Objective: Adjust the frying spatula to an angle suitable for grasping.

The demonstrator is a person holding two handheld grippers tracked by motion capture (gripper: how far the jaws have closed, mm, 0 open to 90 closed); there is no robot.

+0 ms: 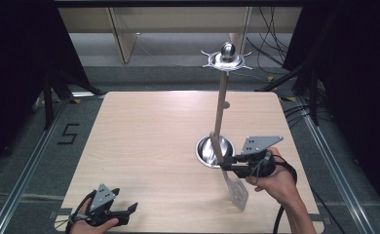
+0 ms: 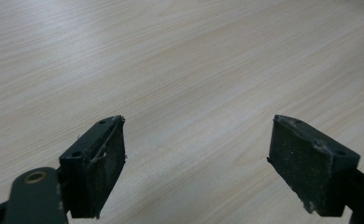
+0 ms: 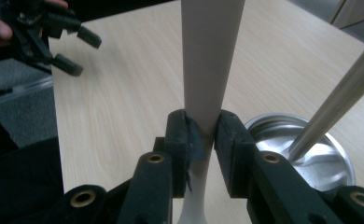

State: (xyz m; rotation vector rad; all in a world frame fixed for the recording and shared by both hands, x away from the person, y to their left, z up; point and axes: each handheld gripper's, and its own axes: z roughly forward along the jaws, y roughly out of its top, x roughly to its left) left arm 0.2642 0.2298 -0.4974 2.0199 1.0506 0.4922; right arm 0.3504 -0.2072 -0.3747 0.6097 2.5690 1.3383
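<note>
Between the jaws of the right claw [image 3: 202, 140] we saw a pale spatula [image 1: 235, 189] clamped by its flat, narrow handle, its slotted blade hanging below the claw over the table [image 1: 149, 141]. Just beyond that claw sat a shiny metal bowl [image 3: 329, 158] holding a slanting wooden rod [image 1: 220, 105]. Our left claw [image 2: 196, 154] stood wide apart, empty, above bare wood.

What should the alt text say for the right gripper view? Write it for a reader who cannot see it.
The right tongs are shut on a pale spatula at its narrow neck, above a wooden table. A shiny metal bowl sits at lower right with a metal rod slanting into it. The left tongs, open, are at upper left.
</note>
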